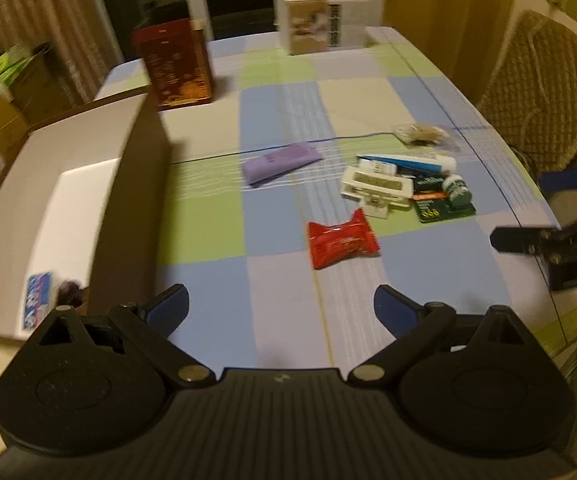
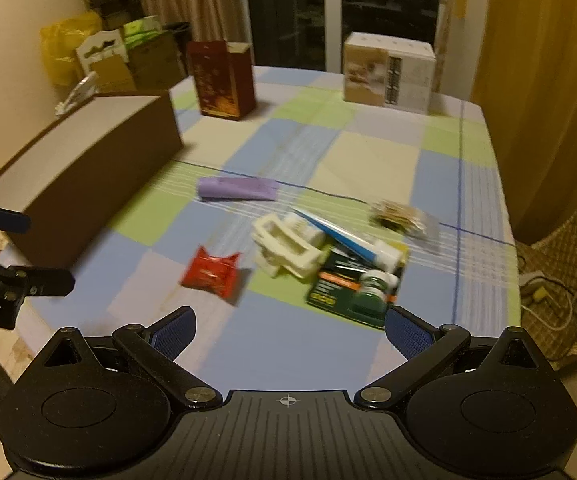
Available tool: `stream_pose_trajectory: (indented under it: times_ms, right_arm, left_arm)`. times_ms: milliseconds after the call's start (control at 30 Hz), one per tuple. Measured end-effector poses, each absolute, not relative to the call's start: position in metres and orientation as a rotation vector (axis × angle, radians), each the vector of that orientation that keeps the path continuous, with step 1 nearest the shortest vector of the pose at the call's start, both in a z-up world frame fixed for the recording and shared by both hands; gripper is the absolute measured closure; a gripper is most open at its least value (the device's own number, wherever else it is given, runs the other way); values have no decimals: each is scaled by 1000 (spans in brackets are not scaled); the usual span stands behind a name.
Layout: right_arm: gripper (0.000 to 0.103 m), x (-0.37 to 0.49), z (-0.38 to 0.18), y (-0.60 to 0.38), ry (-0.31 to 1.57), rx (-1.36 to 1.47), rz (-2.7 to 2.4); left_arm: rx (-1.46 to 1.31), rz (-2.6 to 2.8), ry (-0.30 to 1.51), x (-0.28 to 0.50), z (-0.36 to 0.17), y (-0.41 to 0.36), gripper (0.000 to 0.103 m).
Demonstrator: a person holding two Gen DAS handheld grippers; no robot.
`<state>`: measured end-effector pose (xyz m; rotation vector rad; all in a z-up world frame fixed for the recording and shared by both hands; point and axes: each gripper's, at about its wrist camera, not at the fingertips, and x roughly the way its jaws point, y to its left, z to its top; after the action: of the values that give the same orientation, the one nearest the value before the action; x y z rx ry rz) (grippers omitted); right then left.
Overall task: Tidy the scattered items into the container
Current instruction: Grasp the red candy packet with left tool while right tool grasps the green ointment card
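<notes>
Two boxes [image 2: 224, 80] [image 2: 388, 72] — beyond scattered items [image 2: 328, 256]

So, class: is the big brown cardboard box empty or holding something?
Holding something: the big brown cardboard box has a blue-and-white packet on its white floor.

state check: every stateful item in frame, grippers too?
left gripper: open, empty
right gripper: open, empty
brown open-top cardboard box: open, a blue-and-white packet inside
red crinkled snack packet: sealed, flat on cloth
purple flat pouch: lying flat, alone
blue-and-white tube: capped, on the pile
small green bottle: capped, lying down
</notes>
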<state>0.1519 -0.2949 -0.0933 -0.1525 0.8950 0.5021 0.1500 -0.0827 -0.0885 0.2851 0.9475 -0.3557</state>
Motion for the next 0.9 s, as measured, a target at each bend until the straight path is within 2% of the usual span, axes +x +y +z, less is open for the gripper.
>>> stream_pose_trajectory:
  times_ms: [167,367,433,767,800,867,900]
  right_arm:
    - [0,174,-112,-311,923,-141,448]
    - [0,200,-135,-335,973,-34,360]
    - [0,208,-141,-341,990,-7,330]
    - [0,233,-158,-354,1020,82,277]
    - [0,235,-159,-354,1021,83,278]
    - [0,238,-161,-350,1013,78,286]
    - [0,240,-162,-348,1008,74,293]
  left_arm:
    - [362,-451,927,164,-114,-101,10]
    - [483,-588,890,190,-143,-127,18]
    - [539,-629,883,199,-152,-137,23]
    - [652,-723,858,227,-193,-159,26]
    - [648,-729,864,229,-196,-160,29]
    - [642,-742,890,233,-204,-162,45]
    - [637,-746,906,235,-207,-162,60]
